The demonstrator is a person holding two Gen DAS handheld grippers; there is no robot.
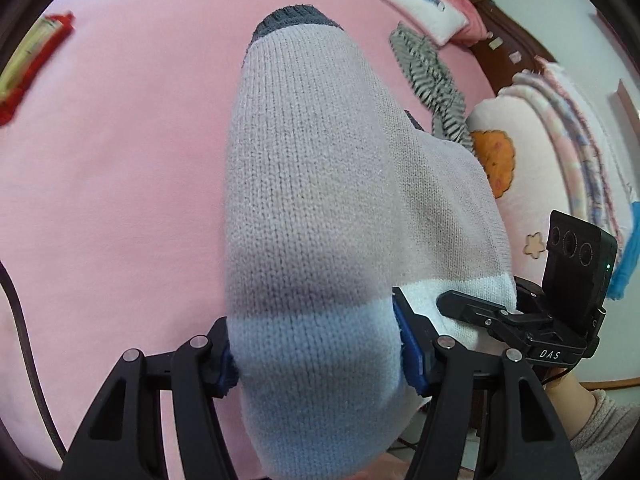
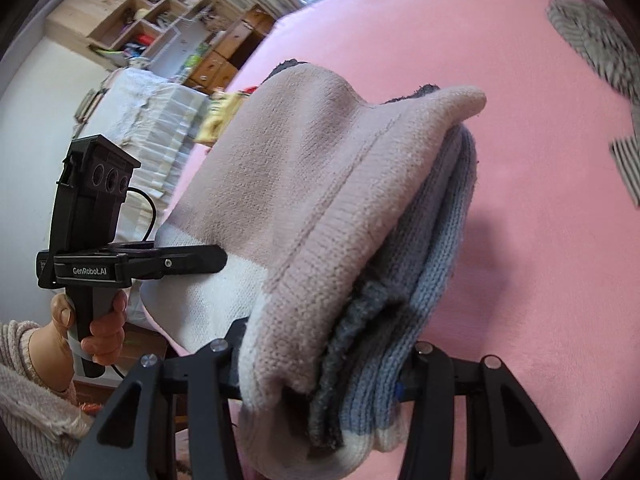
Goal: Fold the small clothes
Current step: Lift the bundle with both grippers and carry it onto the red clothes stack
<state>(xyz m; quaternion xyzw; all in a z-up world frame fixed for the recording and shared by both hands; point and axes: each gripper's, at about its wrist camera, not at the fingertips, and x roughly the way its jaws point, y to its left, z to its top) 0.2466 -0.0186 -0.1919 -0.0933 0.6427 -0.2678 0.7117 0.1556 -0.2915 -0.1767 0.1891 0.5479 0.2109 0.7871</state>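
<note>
Knitted fabric fills the space right at my fingers: the small sweater (image 1: 304,208) hangs from both grippers, lifted clear above the pink bedspread (image 1: 112,184). My left gripper (image 1: 316,356) is clamped on the pale blue-white band at one end of the hem, blue pads pressing the knit from both sides. My right gripper (image 2: 324,388) is clamped on a thicker bundle of the same sweater, where lilac, grey and blue layers bunch together between the jaws.

From either gripper the sweater runs away and downward, its long axis pointing toward the grey cuff (image 1: 294,20) at the far end, which dangles nearest the bedspread. The hem stretches sideways between my two hands, so the hands sit at about equal reach from the garment; neither has an advantage. I judge the coming move depends on lowering that far end onto the bedspread first, then laying the hem over or beyond it.

Beyond the sweater, a striped grey-and-white garment (image 1: 432,80) lies on the bedspread, close to where the cloth might land. A red-edged item (image 1: 28,72) rests well off to the other side; it is too blurred to name. A plush pillow (image 1: 552,168) sits past the striped garment. Under the sweater itself the bedspread looks bare, though the hanging knit hides much of it.
</note>
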